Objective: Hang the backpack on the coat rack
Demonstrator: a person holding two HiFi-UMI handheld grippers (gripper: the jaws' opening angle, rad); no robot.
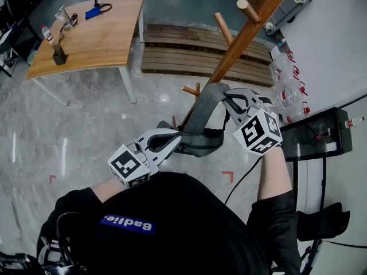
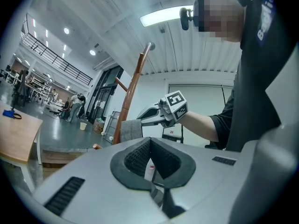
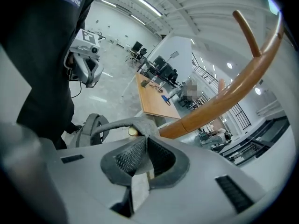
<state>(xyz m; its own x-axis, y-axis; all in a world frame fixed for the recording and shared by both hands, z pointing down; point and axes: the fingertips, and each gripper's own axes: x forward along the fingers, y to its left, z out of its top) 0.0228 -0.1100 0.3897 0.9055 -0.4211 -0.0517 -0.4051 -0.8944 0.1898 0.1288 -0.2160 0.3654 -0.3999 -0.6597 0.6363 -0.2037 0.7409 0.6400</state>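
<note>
Looking down, we see a curved wooden table (image 1: pixel 92 33) far left and slatted boards (image 1: pixel 189 53) beyond the coat rack (image 1: pixel 246 30), a smooth brown pole with rounded pegs. The grey woven backpack (image 1: pixel 200 145) is held near the pole. Its strap (image 1: pixel 206 107) is taut between the right claw (image 1: pixel 228 98) and left claw (image 1: pixel 179 139), both clamped on it. A blue patch (image 1: pixel 127 224) marks the black shirt.
</note>
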